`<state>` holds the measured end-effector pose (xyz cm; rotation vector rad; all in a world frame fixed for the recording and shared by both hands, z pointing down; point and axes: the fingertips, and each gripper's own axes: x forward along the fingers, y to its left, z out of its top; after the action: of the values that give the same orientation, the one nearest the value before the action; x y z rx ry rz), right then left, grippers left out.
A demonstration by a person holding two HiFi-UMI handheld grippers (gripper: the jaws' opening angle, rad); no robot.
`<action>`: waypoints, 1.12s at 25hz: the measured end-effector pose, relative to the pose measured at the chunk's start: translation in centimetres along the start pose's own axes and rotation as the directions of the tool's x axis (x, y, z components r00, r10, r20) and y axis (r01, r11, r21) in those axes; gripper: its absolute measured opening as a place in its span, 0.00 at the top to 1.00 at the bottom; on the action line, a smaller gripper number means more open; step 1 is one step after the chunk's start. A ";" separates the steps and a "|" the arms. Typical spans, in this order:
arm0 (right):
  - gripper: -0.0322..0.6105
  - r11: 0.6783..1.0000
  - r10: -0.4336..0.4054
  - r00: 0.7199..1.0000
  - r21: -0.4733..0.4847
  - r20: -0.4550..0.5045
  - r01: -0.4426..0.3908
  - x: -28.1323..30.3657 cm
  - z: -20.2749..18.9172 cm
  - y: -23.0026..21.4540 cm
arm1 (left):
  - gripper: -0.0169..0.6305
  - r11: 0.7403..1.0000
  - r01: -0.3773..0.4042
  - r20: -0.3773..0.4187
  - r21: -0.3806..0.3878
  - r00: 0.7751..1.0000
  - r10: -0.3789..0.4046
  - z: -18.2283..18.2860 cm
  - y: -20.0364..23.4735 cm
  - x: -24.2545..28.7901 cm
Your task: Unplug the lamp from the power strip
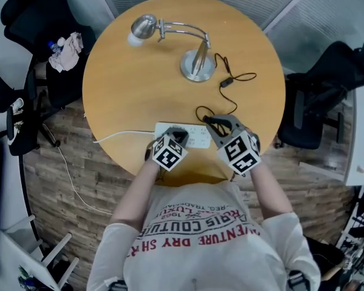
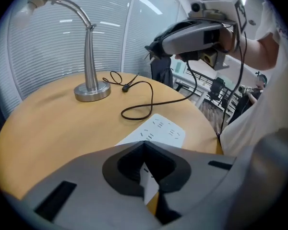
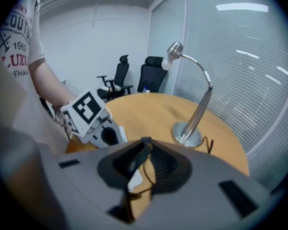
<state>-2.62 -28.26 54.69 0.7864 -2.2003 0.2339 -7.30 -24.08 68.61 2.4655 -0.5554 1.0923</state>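
Observation:
A white power strip (image 1: 197, 139) (image 2: 163, 128) lies near the front edge of the round wooden table (image 1: 127, 71). My left gripper (image 1: 177, 133) (image 2: 144, 145) is shut, with its tips down on the strip's left part. My right gripper (image 1: 213, 123) (image 3: 144, 145) is shut on the lamp's black plug (image 1: 211, 120) (image 3: 134, 159) and holds it lifted above the strip's right end; the sockets that show in the left gripper view are bare. A thin black cord (image 1: 230, 105) (image 2: 134, 113) loops back to the silver lamp (image 1: 197, 62) (image 2: 91, 90) (image 3: 187, 135) at the far side.
The strip's white cable (image 1: 115, 135) runs off the table's left edge to the wooden floor. Black office chairs (image 1: 318, 102) (image 1: 30, 17) stand right and left of the table. A glass wall with blinds (image 2: 62, 37) is behind the lamp.

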 end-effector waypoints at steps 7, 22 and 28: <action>0.84 0.980 -0.136 0.961 0.177 0.240 0.094 -2.5 3.6 -1.6 | 0.93 0.995 -0.097 0.144 -0.002 0.985 0.097 4.0 1.3 -4.6; 0.84 0.918 -0.356 0.764 0.356 0.538 0.176 -10.9 10.5 -4.0 | 0.93 0.957 -0.277 0.617 -0.080 0.740 0.266 19.2 3.2 -22.6; 0.84 0.903 -0.400 0.712 0.381 0.577 0.199 -12.9 11.4 -4.1 | 0.93 0.948 -0.286 0.709 -0.142 0.639 0.299 20.5 3.0 -27.3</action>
<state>-0.49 -30.07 37.25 1.5819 -2.6486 0.1288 -13.23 -31.32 35.65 2.8011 -1.2250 0.1121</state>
